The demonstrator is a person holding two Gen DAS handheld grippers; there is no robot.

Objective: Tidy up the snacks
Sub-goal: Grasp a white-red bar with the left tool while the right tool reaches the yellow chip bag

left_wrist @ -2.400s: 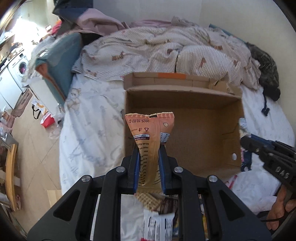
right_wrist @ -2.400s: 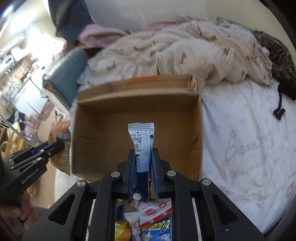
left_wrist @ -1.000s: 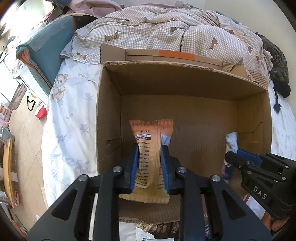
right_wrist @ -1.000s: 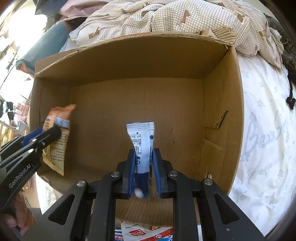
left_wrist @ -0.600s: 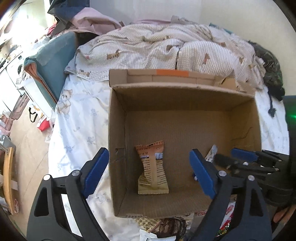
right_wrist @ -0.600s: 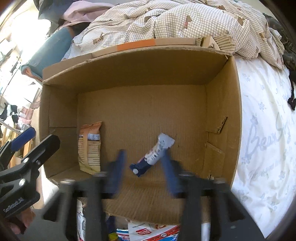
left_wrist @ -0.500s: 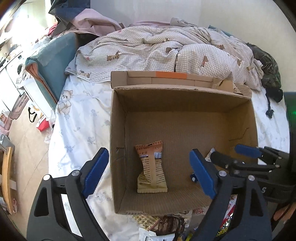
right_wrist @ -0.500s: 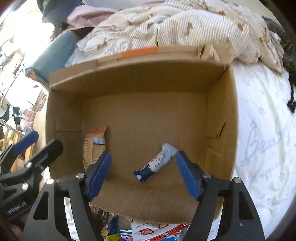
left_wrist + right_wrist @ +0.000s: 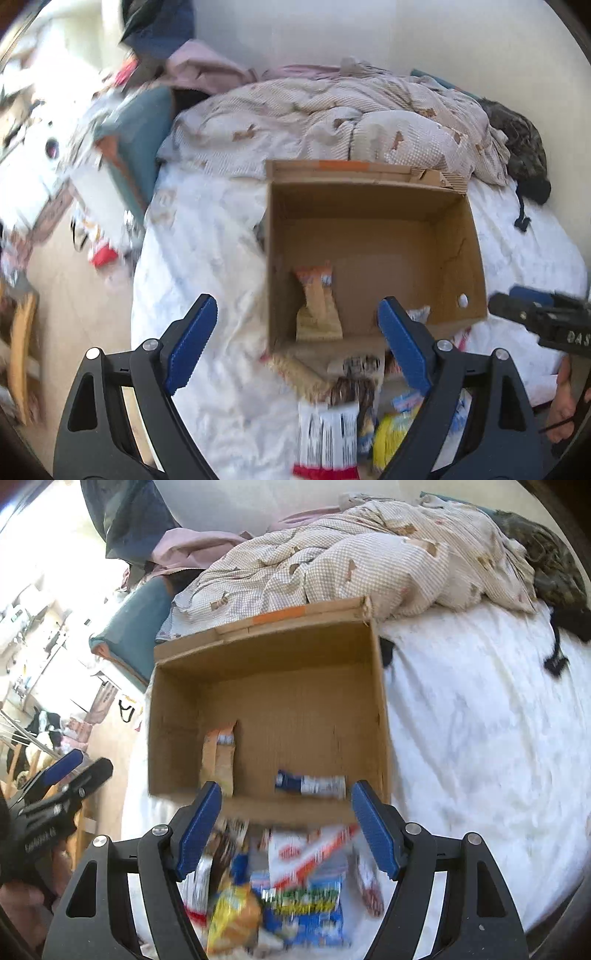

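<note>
An open cardboard box (image 9: 458,221) (image 9: 177,709) lies on the white bed. Inside it an orange snack packet (image 9: 317,302) (image 9: 218,757) leans near the left wall, and a blue-and-white bar (image 9: 312,783) lies flat near the front right. A pile of loose snack packets (image 9: 343,417) (image 9: 280,882) lies on the sheet in front of the box. My left gripper (image 9: 291,339) is open and empty above the box's front edge and the pile. My right gripper (image 9: 286,825) is open and empty over the pile. Each gripper shows in the other's view (image 9: 535,321) (image 9: 55,794).
A rumpled checked duvet (image 9: 332,110) (image 9: 351,554) lies behind the box. A teal pillow (image 9: 136,122) sits at the bed's left edge, dark clothes (image 9: 524,155) at the far right. The floor to the left holds clutter (image 9: 99,254). White sheet (image 9: 480,738) spreads right of the box.
Both grippers opened and dropped their snacks into the box, the orange packet at left, the blue-and-white bar at right. Both have since pulled back toward the pile; the bar now lies flat.
</note>
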